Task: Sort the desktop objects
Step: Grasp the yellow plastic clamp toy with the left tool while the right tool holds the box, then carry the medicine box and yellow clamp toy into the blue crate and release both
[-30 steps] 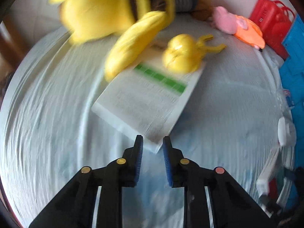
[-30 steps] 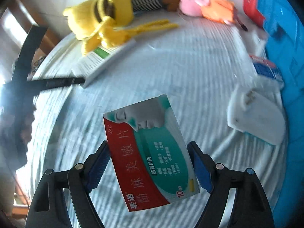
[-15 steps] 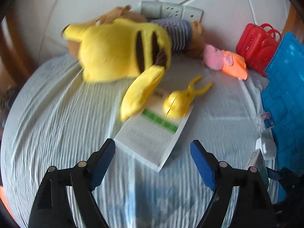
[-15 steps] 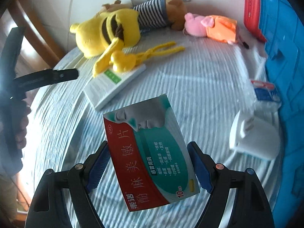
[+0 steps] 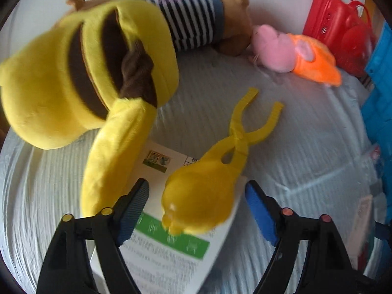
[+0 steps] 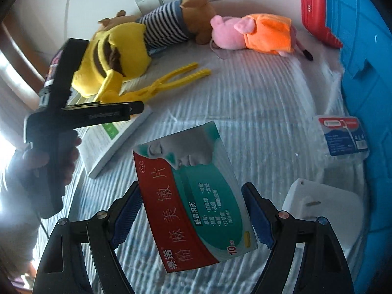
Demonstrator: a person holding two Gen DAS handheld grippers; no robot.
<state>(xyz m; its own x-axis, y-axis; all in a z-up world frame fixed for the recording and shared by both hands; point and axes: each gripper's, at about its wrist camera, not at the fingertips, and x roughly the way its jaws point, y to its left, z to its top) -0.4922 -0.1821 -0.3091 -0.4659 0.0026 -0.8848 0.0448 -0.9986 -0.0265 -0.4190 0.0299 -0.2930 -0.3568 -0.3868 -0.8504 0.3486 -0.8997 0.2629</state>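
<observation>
Fingers of the left gripper stand wide apart, holding nothing, with the round cup of the yellow snowball clamp directly between and just ahead of their blue ribbed pads. The clamp is smooth, hard moulded plastic: a bulbous shell at the near end, crossing at a pivot, then two thin ridged handles that splay away from the gripper. Its long axis runs nearly in line with the fingers, tilted slightly to the right, so a closing pinch would likely meet the cup across its width, a curved, slippery surface. The cup rests on a flat white booklet with a green band, and a floppy ear of the yellow plush toy lies on the booklet touching the clamp's left side. Beyond the clamp's handles lie a striped-shirt plush bear, a pink and orange plush pig and a red plastic case.

The right gripper is clamped on a glossy cardboard medicine box, held off the ribbed white cloth; it sits well away from the clamp, so the left gripper is the nearer one. To the right of the box are a white plastic piece, a blue-labelled packet and a blue bin.
</observation>
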